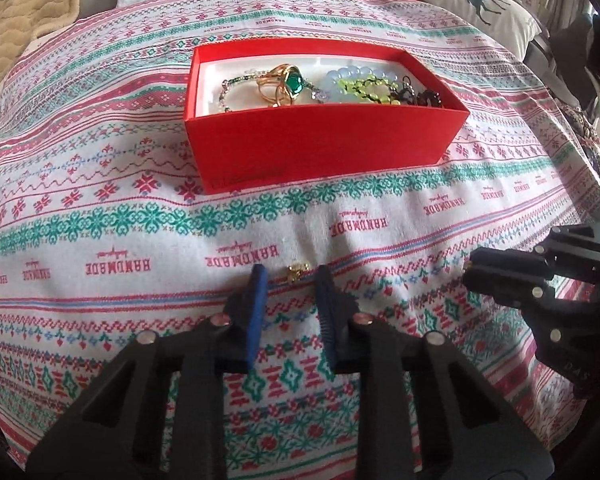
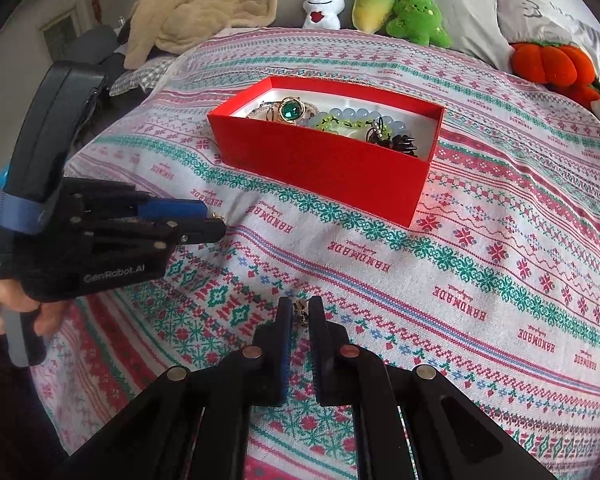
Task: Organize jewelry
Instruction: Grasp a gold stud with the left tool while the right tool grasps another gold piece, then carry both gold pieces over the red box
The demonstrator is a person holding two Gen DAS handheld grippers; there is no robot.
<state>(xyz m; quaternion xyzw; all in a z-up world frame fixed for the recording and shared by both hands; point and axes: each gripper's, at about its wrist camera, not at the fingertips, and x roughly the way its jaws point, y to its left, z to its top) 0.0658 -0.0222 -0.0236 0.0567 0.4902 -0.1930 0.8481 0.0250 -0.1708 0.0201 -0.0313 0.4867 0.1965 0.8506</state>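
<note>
A red box (image 1: 320, 148) (image 2: 324, 172) stands on the patterned bedspread. In it lie a gold ring with a green stone (image 1: 290, 82) (image 2: 291, 110), pale blue and green bead bracelets (image 1: 360, 82) and dark pieces (image 1: 420, 96). In front of the box a small gold trinket (image 1: 299, 271) lies on the cloth between the tips of my left gripper (image 1: 292, 278) (image 2: 216, 220). There is a gap on both sides of it, so the pads do not press on it. My right gripper (image 2: 301, 306) (image 1: 470, 270) hovers to the right, shut on a tiny gold-and-dark piece (image 2: 301, 316).
Plush toys (image 2: 380, 4) line the far edge of the bed, with an orange pumpkin plush (image 2: 552, 66), grey pillows and a beige blanket (image 2: 220, 4). A hand (image 2: 4, 308) holds the left gripper's handle. The bedspread (image 2: 500, 280) stretches wide to the right of the box.
</note>
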